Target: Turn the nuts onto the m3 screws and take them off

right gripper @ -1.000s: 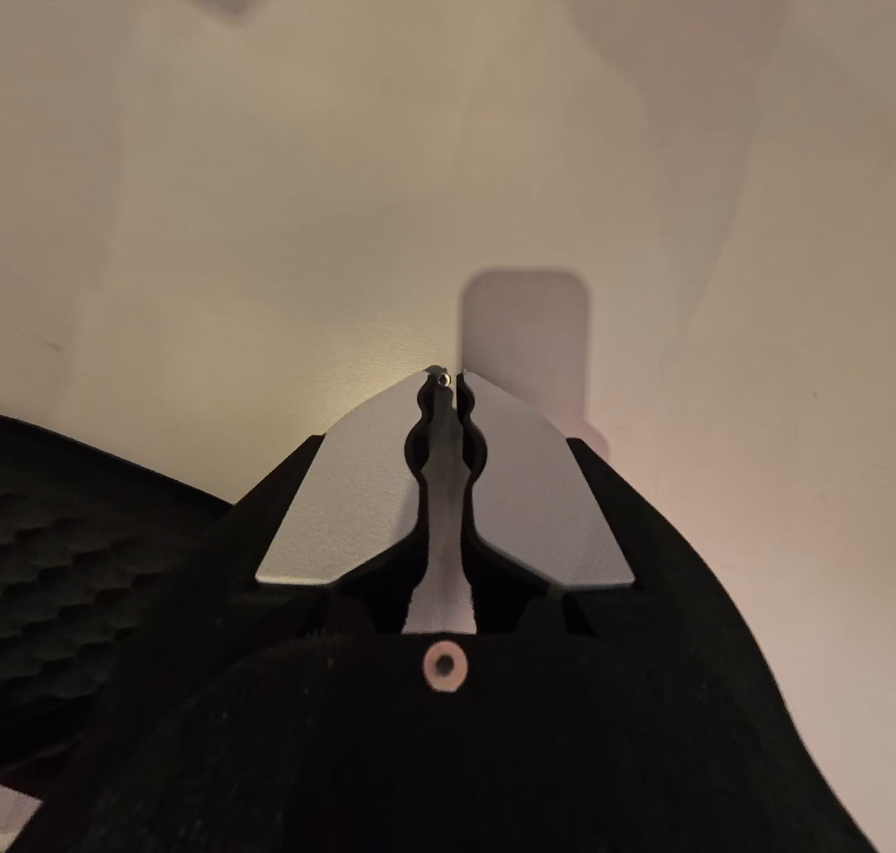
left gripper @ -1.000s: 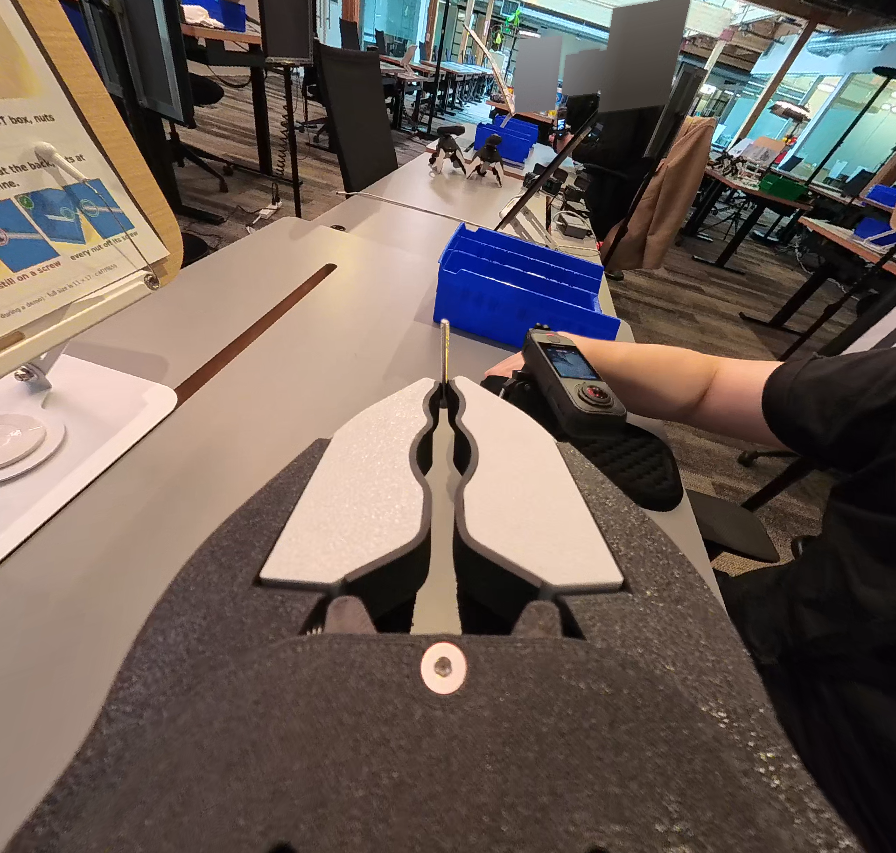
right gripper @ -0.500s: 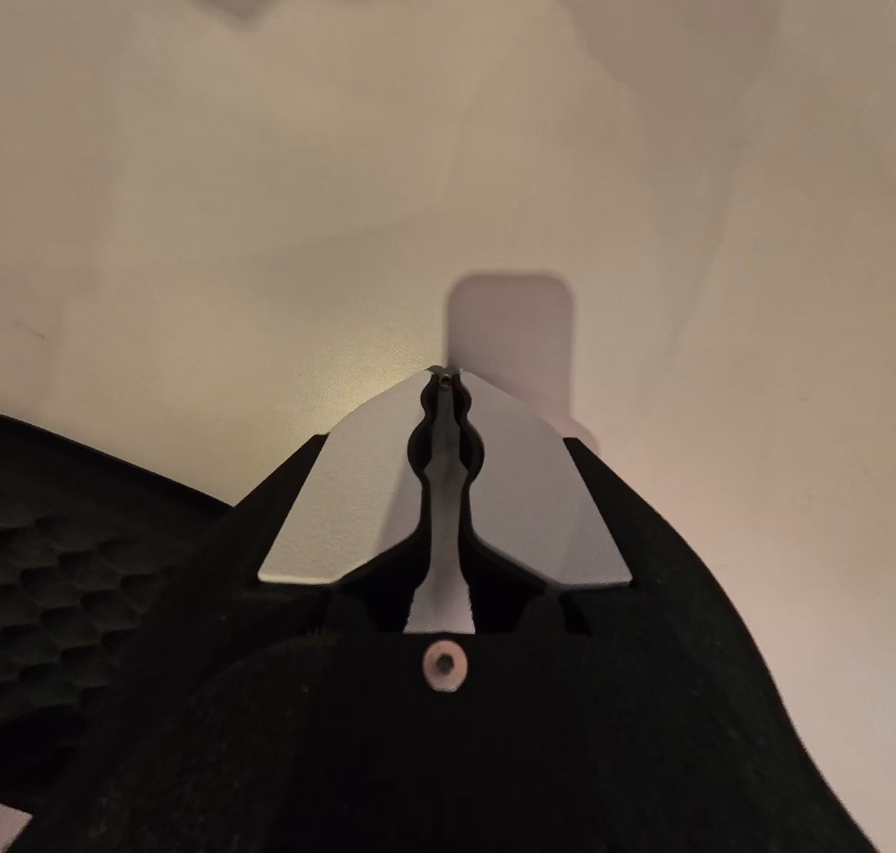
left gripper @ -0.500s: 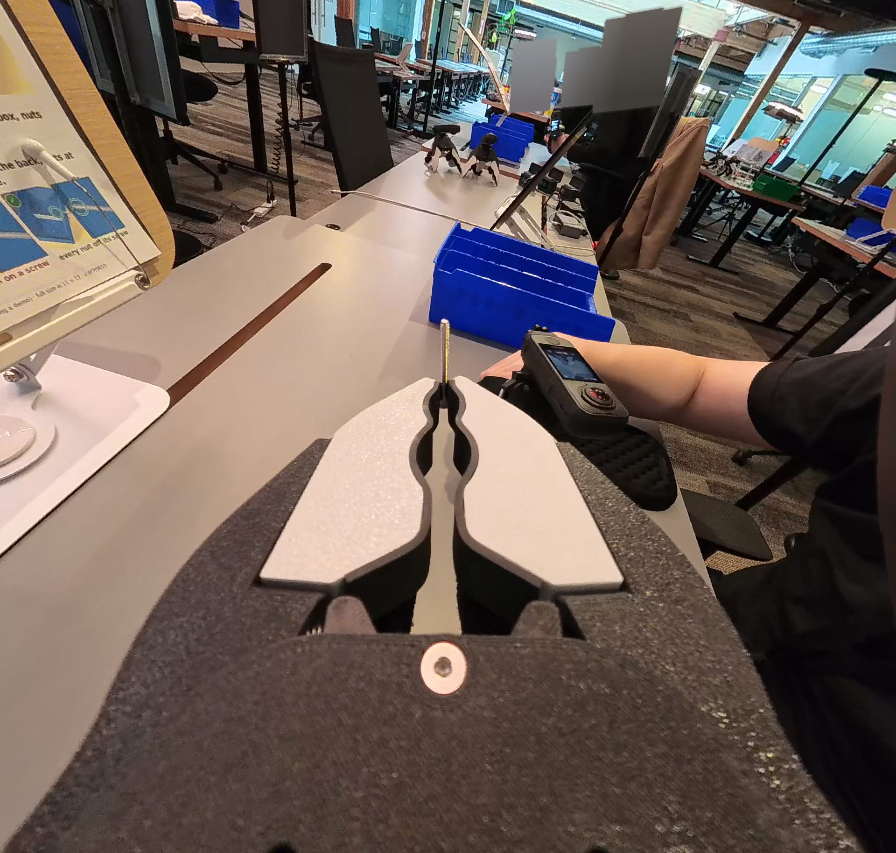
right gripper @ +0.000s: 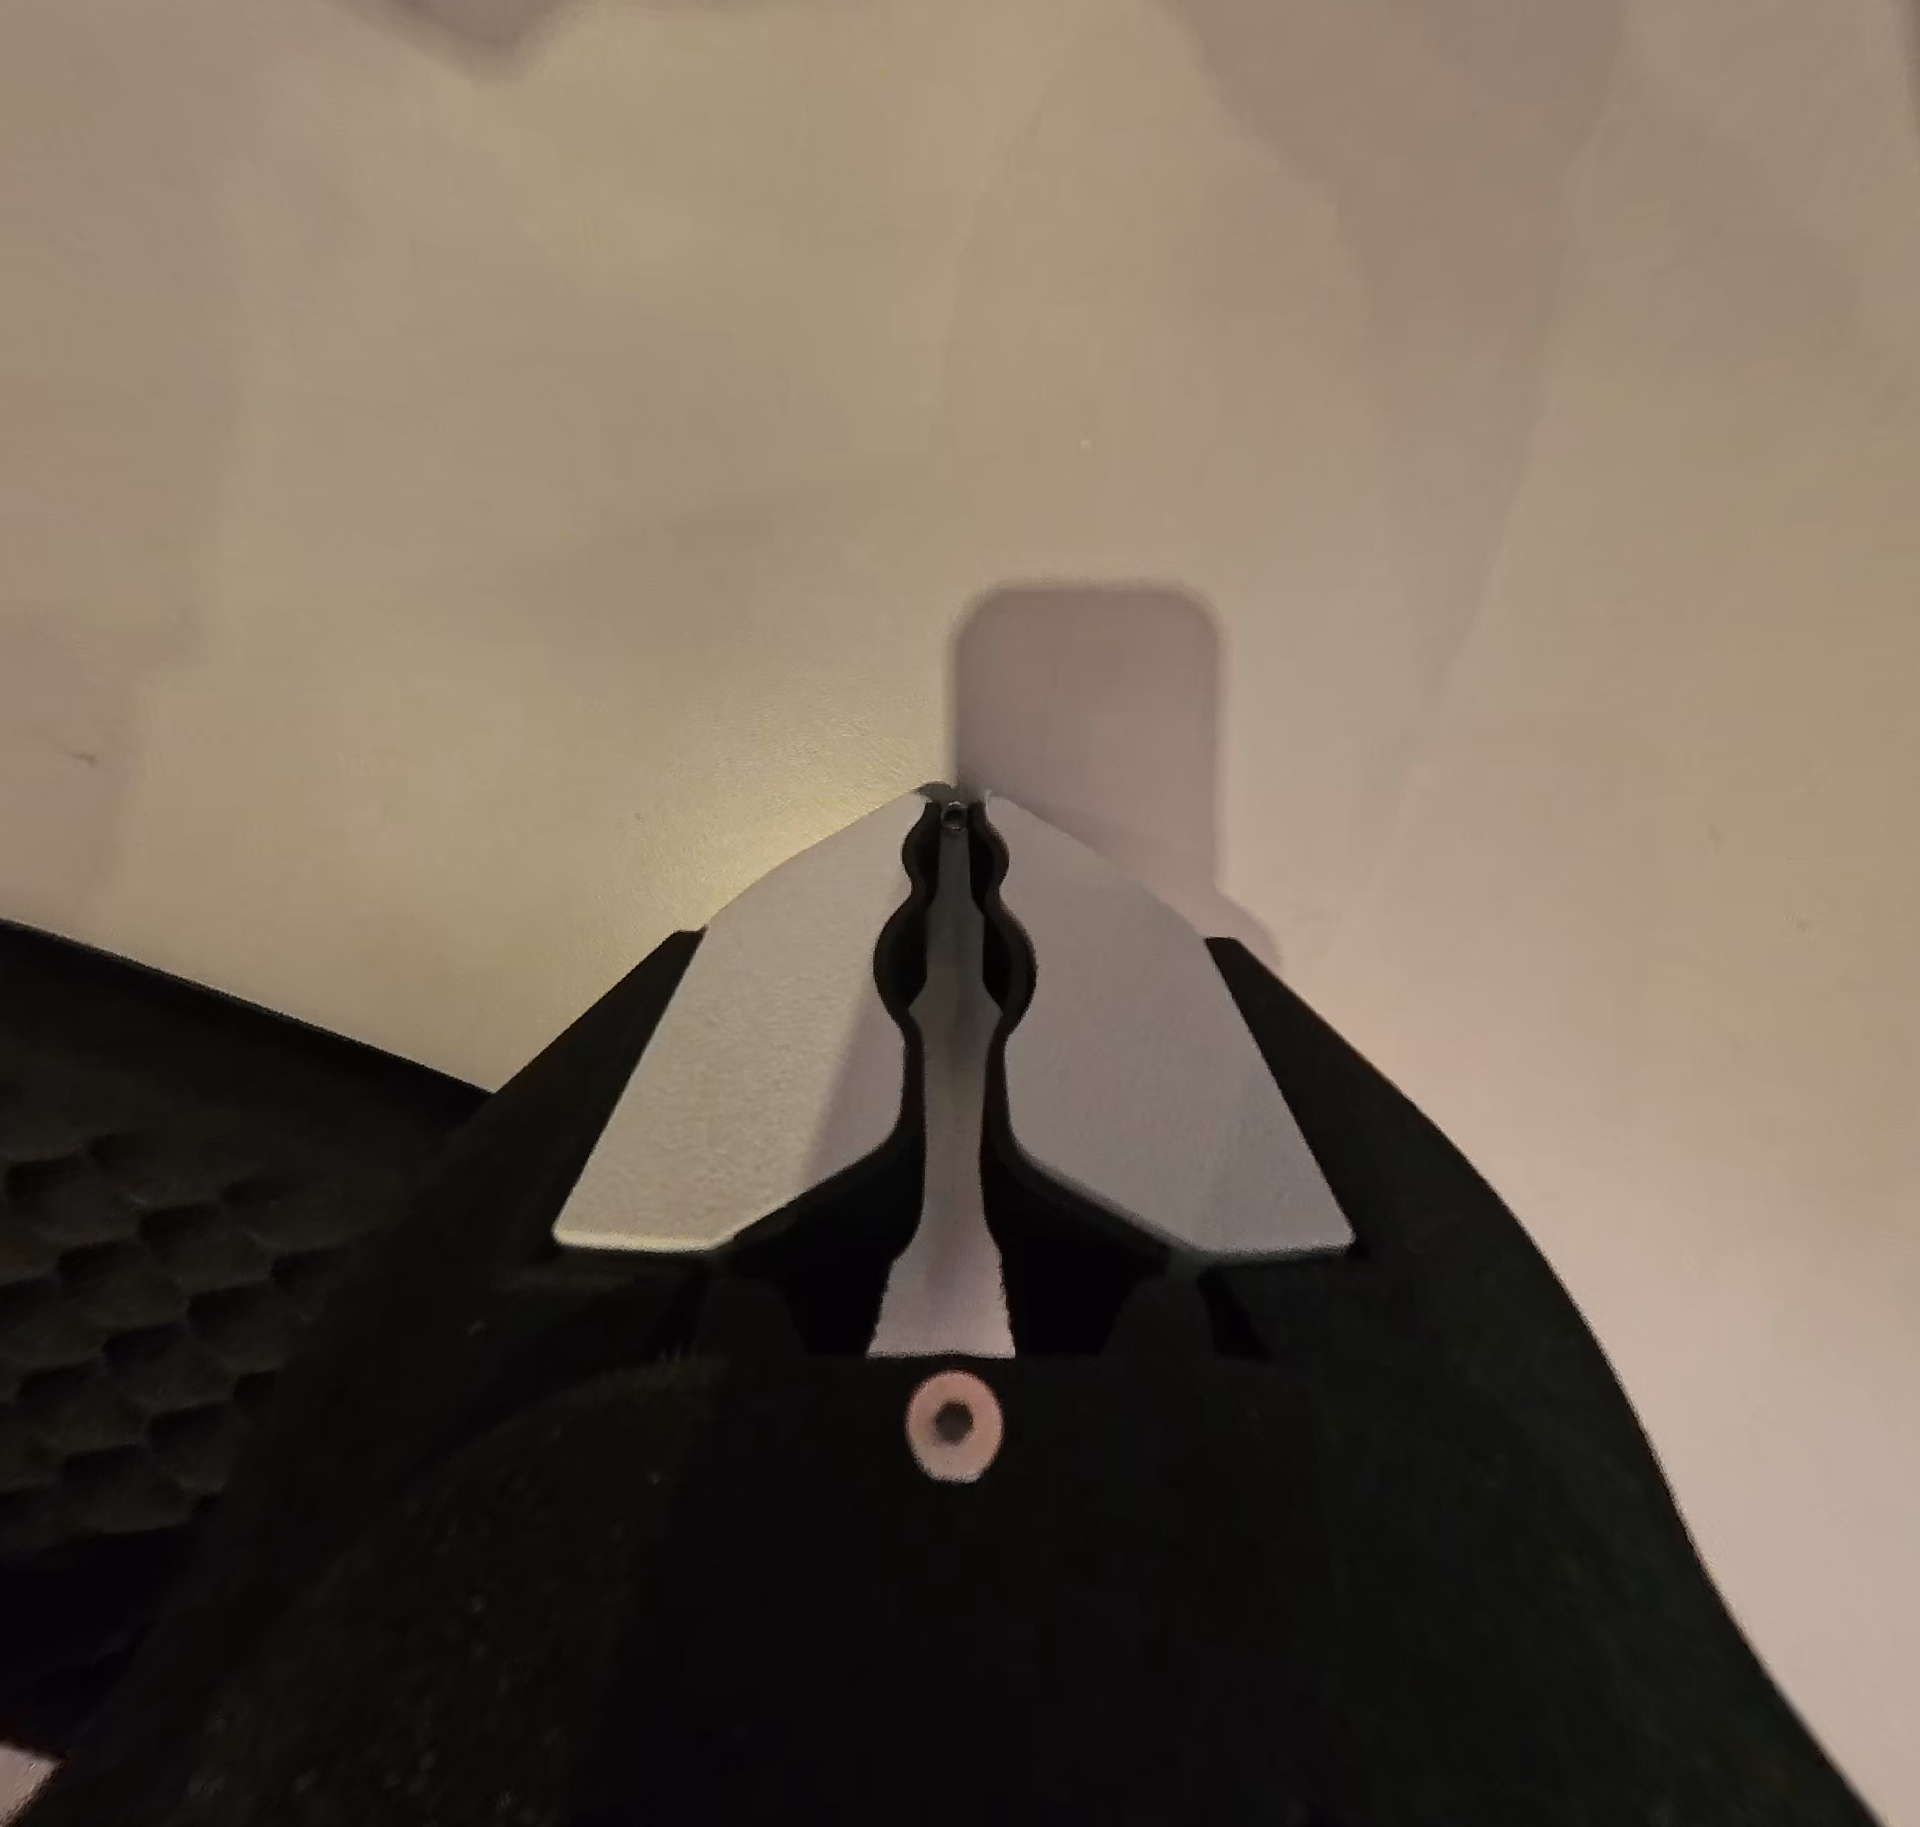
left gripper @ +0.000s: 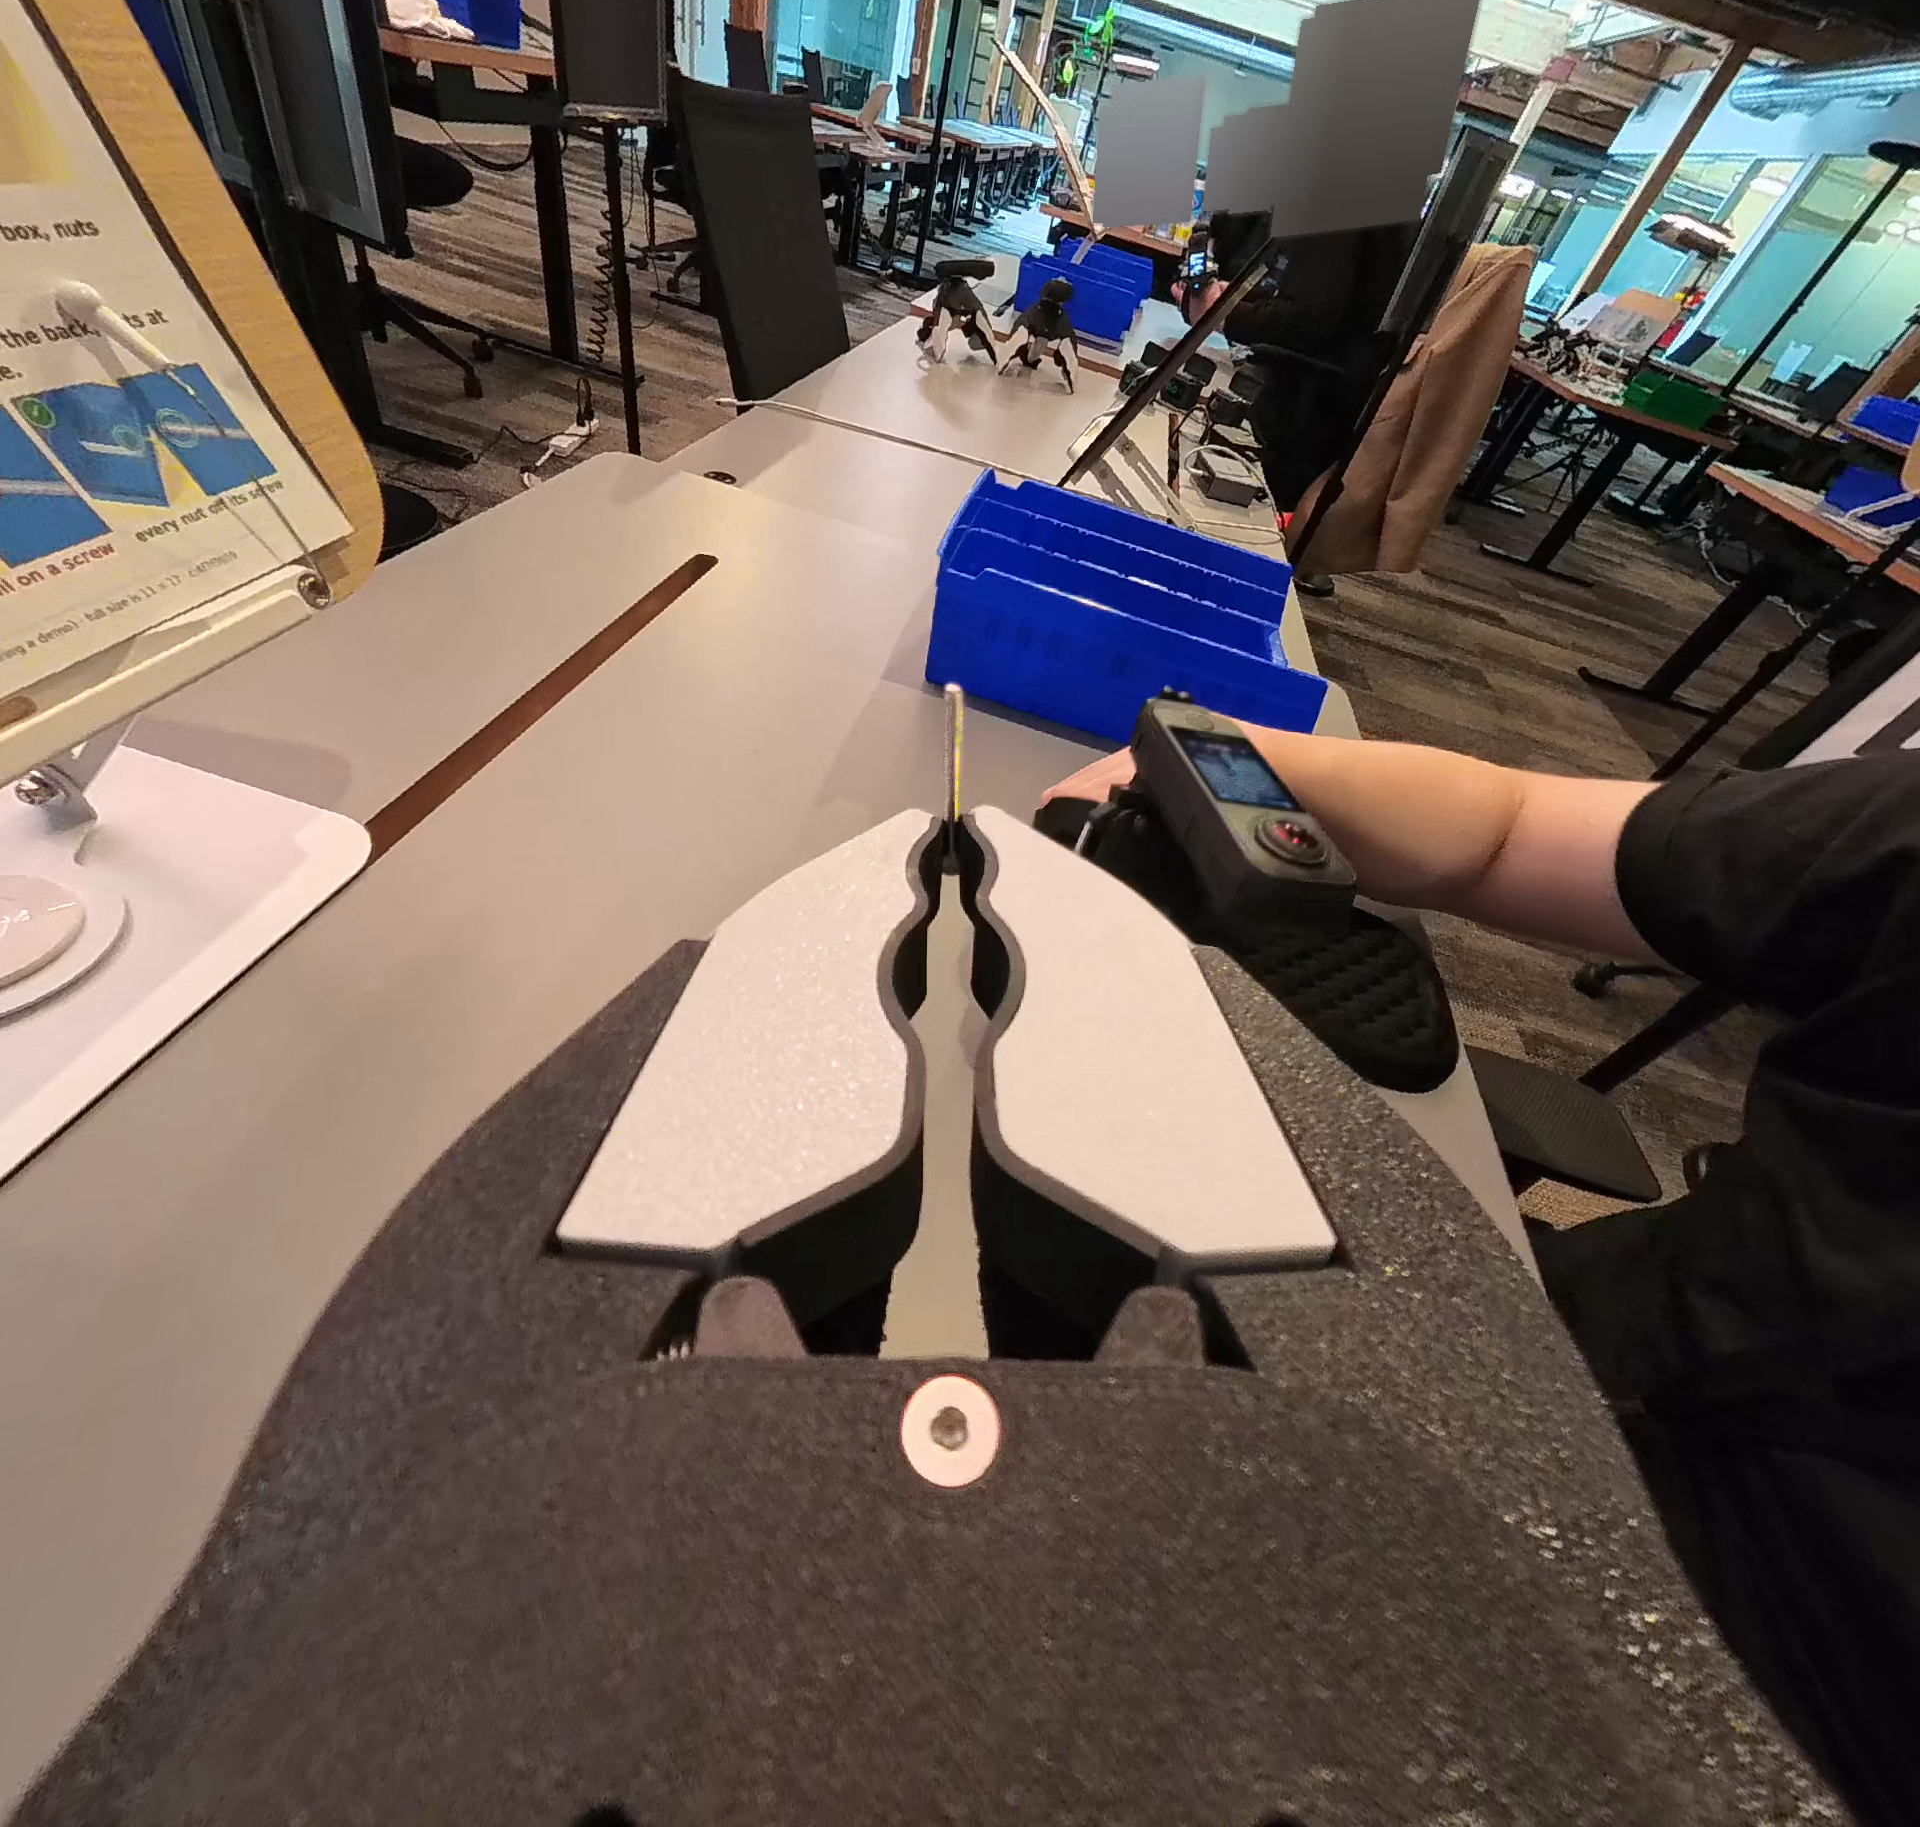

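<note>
The left tool (left gripper: 951,821) is clamped on one long m3 screw (left gripper: 953,754), which stands upright above the grey counter (left gripper: 644,801). The right tool (right gripper: 953,809) pinches one small nut (right gripper: 953,817) at its tips, low over the counter. One blue bin (left gripper: 1101,624) sits beyond, holding three compartments.

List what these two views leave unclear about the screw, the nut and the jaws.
- Left wrist view: the screw has its lower end hidden inside the shut jaws.
- Right wrist view: the small metal piece at the jaw tips is too tiny to identify as a nut.
- Left wrist view: the right gripper's tips are hidden behind its camera.
</note>
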